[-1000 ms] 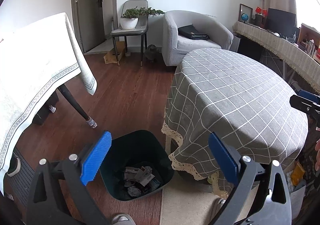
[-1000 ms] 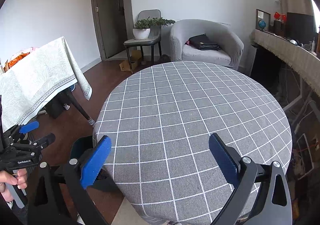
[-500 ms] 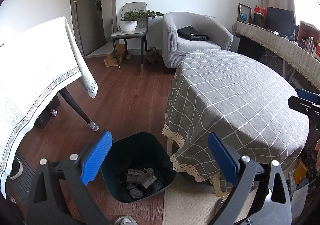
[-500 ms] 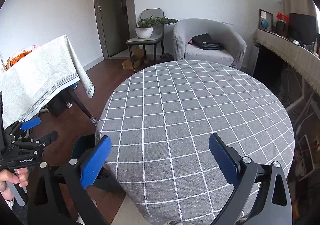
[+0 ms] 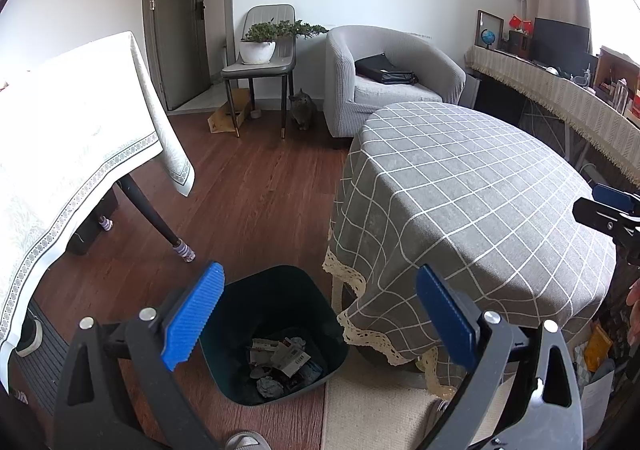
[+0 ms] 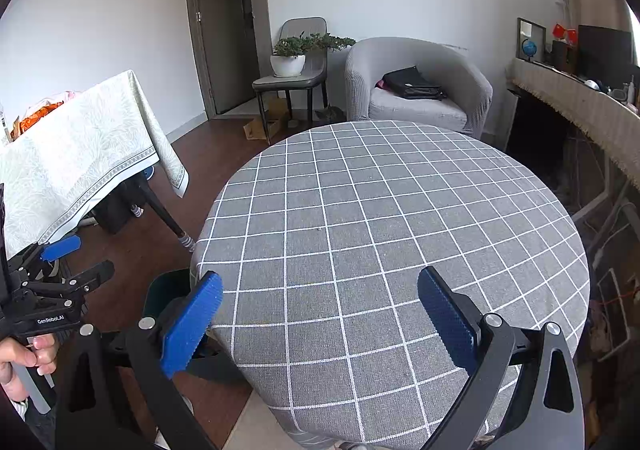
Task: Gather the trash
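Trash: crumpled paper and printed wrappers, lying at the bottom of the dark bin on the wood floor. Position: directly below and just ahead of the left tongs, between their blue pads. Left tongs: spread wide, holding nothing. Right tongs: spread wide, holding nothing, poised over the near edge of the round desk, bin to their lower left. Desk cloth: bare, no litter visible. Judgement: collection appears finished or nearly so; any remainder lies outside these views.
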Demonstrator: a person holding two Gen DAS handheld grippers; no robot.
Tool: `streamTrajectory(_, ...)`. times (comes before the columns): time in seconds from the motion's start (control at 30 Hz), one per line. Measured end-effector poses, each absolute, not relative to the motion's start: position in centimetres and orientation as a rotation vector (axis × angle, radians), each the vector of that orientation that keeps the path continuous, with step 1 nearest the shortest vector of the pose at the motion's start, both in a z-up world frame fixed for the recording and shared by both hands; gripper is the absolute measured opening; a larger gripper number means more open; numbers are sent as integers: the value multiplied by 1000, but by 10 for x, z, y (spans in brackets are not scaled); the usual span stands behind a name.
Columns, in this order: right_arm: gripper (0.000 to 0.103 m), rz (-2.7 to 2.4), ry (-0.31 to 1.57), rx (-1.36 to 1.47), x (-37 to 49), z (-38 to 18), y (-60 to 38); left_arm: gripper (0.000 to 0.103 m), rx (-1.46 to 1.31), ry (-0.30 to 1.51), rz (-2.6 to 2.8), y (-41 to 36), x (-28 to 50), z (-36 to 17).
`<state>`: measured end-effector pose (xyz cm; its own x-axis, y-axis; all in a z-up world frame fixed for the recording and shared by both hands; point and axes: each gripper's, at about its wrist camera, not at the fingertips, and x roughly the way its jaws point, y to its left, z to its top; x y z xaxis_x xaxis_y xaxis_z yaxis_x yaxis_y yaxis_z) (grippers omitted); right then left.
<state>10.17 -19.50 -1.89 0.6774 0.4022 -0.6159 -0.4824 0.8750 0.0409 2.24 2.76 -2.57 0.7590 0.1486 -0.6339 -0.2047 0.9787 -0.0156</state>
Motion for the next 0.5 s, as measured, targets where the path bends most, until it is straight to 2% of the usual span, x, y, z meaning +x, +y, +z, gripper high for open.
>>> streamTrajectory(0.5,99,495,657,-126,101,-18,-199,98,-90,688,202,28,23,-27)
